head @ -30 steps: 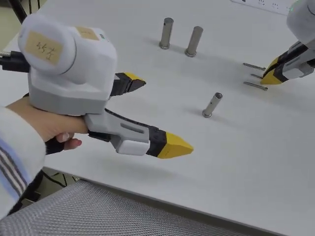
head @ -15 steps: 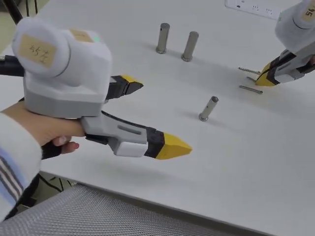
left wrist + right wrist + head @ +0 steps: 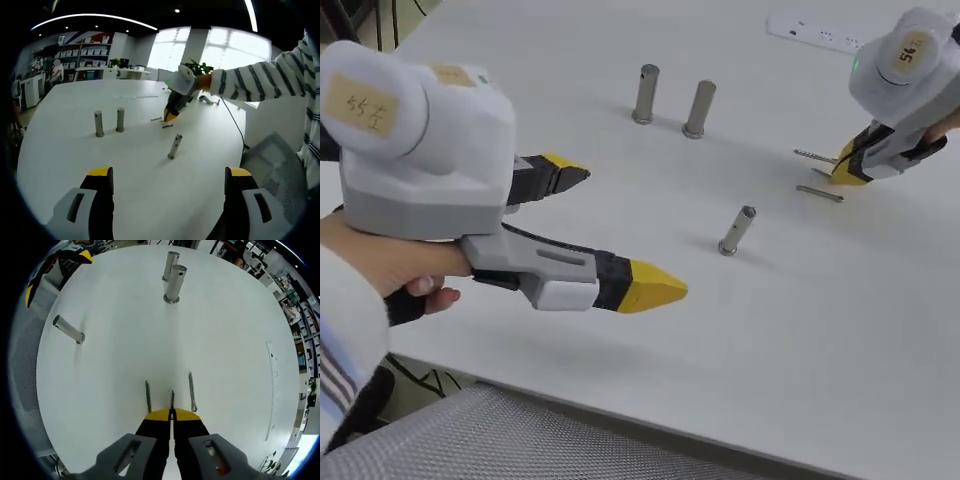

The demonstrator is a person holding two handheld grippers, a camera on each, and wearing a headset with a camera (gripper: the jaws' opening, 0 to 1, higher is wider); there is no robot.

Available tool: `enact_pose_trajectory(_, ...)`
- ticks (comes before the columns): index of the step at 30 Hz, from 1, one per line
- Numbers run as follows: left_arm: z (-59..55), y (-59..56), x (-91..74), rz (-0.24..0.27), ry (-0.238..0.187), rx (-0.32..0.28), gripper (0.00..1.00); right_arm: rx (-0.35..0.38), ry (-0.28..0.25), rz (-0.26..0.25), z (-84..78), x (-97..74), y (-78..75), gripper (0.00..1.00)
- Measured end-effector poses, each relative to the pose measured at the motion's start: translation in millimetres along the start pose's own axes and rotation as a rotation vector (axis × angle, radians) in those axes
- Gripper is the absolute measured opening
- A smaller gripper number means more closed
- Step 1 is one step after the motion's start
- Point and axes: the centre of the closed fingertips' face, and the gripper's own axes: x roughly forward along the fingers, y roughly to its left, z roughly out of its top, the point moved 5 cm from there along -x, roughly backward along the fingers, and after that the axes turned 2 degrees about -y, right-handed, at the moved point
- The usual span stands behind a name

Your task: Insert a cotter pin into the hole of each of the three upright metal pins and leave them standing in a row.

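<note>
Right gripper view shows three cotter pins [image 3: 148, 396] low in frame, your right gripper [image 3: 171, 412] clamped on the middle cotter pin [image 3: 172, 399]. None looks inserted yet, so all three remain: two metal pins [image 3: 173, 284] stand top centre, the third metal pin [image 3: 68, 329] upper left. Head view, lower left: your left gripper [image 3: 632, 231] gapes open, empty

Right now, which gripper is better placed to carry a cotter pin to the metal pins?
Right. The right gripper has its jaws shut on a cotter pin, with two more lying beside it. The left gripper hangs open above the table's near side, apart from every cotter pin.
</note>
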Motion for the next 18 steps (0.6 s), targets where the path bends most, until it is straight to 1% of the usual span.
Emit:
enact_pose_trajectory(2, 0.9, 1.8, -0.9, 0.003, -0.005, 0.002, 0.90, -0.004, -0.015, -0.009, 2.9, -5.9, 0.9, 0.00)
enact_pose_trajectory(5, 2.3, 2.0, -1.6, -0.005, -0.014, 0.001, 0.88, -0.020, -0.034, -0.025, 6.6, -16.1, 2.6, 0.00)
enact_pose_trajectory(9, 4.0, 4.7, -1.4, 0.000, -0.014, 0.011, 0.88, -0.042, -0.080, -0.058, 13.8, -32.0, 6.9, 0.00)
enact_pose_trajectory(10, 4.6, 5.1, -1.7, 0.000, -0.016, 0.012, 0.88, -0.052, -0.089, -0.069, 13.5, -31.4, 1.2, 0.00)
enact_pose_trajectory(13, 5.6, 4.4, -1.6, -0.001, -0.016, 0.018, 0.88, -0.068, -0.116, -0.094, 14.3, -41.0, 0.9, 0.00)
enact_pose_trajectory(14, 5.9, 4.2, -2.0, -0.003, -0.014, 0.021, 0.88, -0.077, -0.126, -0.103, 17.6, -46.7, 9.0, 0.00)
enact_pose_trajectory(17, 6.0, 4.5, -2.6, -0.005, -0.012, 0.027, 0.86, -0.089, -0.151, -0.124, 23.1, -56.5, 15.8, 0.00)
enact_pose_trajectory(18, 6.5, 4.5, -2.7, -0.007, -0.017, 0.038, 0.85, -0.090, -0.166, -0.135, 24.4, -61.0, 15.3, 0.00)
